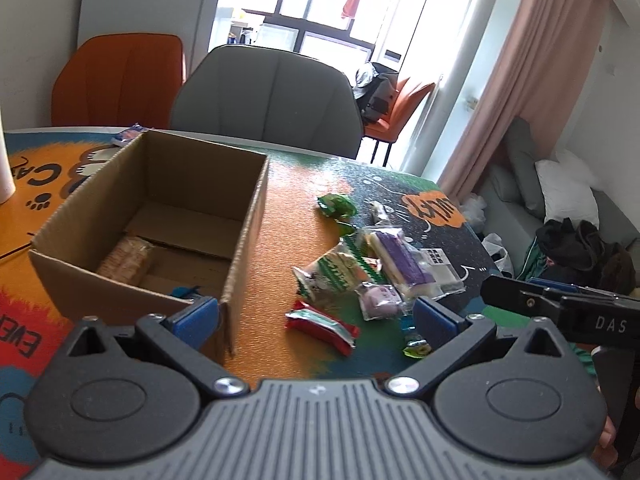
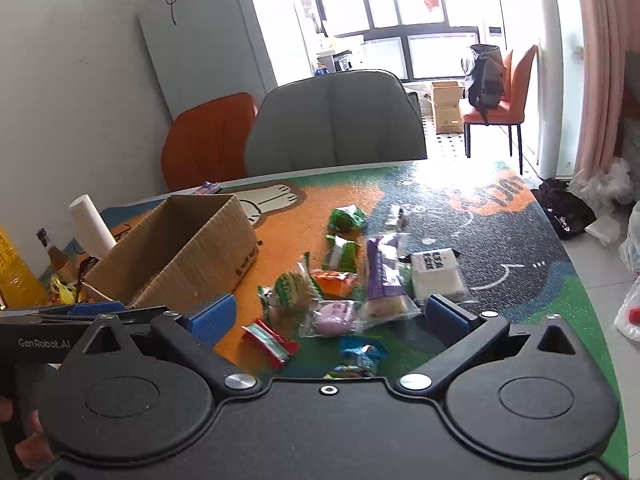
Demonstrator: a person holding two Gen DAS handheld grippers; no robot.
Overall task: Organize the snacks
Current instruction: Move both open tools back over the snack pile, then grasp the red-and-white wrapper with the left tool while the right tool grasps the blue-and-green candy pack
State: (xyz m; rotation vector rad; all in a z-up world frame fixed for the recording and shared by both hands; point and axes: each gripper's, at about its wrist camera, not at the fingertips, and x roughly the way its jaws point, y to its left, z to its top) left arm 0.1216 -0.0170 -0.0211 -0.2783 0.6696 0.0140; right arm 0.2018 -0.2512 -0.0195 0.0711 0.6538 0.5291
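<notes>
Snacks in bright wrappers lie scattered on the patterned bench, just right of an open brown cardboard box. Left gripper has its blue-padded fingers spread wide and gripping nothing; the left pad hangs at the box's near corner, and whether it touches is unclear. A red-and-white wrapped snack lies between the fingers, below them. Right gripper is likewise released, fingers wide apart over the pile: a pale purple packet, a long purple-and-white bar and a blue wrapper. Inside the box a tan cracker pack rests against the left wall, with a small blue item at the near wall.
</notes>
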